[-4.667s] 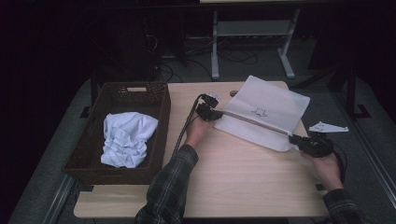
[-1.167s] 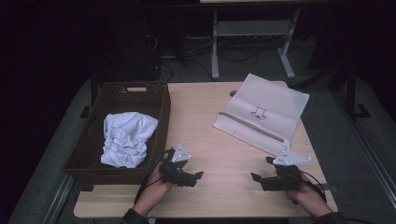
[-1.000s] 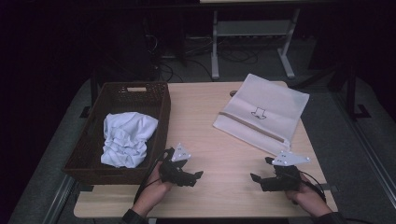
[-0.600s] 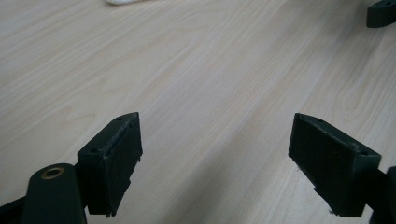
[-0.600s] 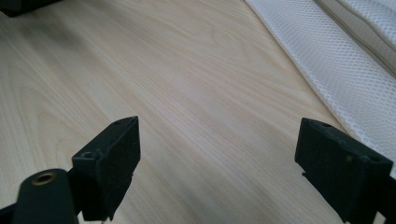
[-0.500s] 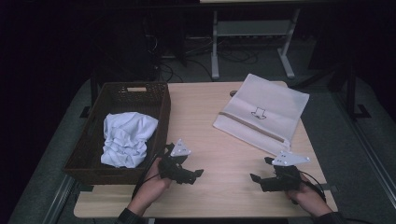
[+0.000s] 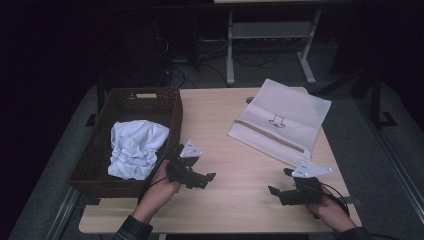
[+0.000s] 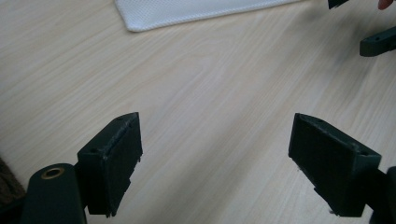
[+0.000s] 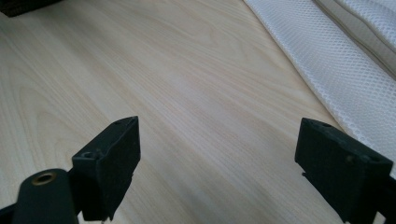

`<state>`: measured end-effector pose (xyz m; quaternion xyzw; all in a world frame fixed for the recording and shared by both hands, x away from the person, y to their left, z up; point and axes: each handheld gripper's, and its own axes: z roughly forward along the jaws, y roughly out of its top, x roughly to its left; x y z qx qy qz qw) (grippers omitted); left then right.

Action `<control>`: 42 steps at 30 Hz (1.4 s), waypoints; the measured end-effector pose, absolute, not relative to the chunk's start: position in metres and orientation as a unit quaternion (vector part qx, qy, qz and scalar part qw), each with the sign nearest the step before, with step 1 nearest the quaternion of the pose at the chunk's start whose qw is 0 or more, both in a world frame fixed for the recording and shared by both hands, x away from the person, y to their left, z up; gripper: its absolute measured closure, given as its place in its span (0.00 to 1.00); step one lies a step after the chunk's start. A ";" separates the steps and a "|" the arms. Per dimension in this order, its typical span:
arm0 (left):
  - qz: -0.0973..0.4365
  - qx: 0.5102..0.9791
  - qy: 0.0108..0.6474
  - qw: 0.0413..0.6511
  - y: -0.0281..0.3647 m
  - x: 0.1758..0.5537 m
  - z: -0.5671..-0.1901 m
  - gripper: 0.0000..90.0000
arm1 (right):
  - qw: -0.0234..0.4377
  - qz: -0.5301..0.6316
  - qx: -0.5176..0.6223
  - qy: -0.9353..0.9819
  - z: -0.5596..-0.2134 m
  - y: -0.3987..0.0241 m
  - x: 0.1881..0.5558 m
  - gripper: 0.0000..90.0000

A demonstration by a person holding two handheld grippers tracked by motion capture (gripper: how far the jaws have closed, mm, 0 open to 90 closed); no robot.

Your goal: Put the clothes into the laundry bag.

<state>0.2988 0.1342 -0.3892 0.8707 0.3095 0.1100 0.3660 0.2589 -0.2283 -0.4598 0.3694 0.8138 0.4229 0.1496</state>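
High view: left gripper and right gripper wide, empty over desk; best approached white mesh bag edge-on, low.

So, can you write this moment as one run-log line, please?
left gripper: open, empty | right gripper: open, empty | white mesh bag: flat on table | white cloth: in basket

Dark room, grey floor, white-legged bench behind.
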 end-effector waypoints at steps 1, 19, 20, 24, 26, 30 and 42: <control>0.110 0.871 0.309 0.365 0.135 0.300 -0.387 0.19 | 0.149 0.423 0.370 0.814 -0.460 -0.228 0.259 0.15; 0.112 0.872 0.305 0.365 0.146 0.318 -0.358 0.19 | 0.153 0.423 0.369 0.813 -0.460 -0.230 0.258 0.15; 0.113 0.872 0.306 0.365 0.148 0.319 -0.356 0.19 | 0.153 0.422 0.370 0.813 -0.460 -0.229 0.258 0.15; 0.116 0.872 0.308 0.361 0.154 0.321 -0.351 0.19 | 0.153 0.422 0.369 0.814 -0.460 -0.230 0.258 0.15; 0.117 0.872 0.309 0.360 0.157 0.323 -0.350 0.19 | 0.152 0.422 0.371 0.813 -0.460 -0.231 0.258 0.15; 0.122 0.871 0.310 0.361 0.162 0.325 -0.346 0.19 | 0.153 0.423 0.373 0.812 -0.460 -0.231 0.258 0.15; 0.145 0.866 0.327 0.348 0.191 0.336 -0.336 0.18 | 0.154 0.422 0.373 0.812 -0.459 -0.231 0.257 0.15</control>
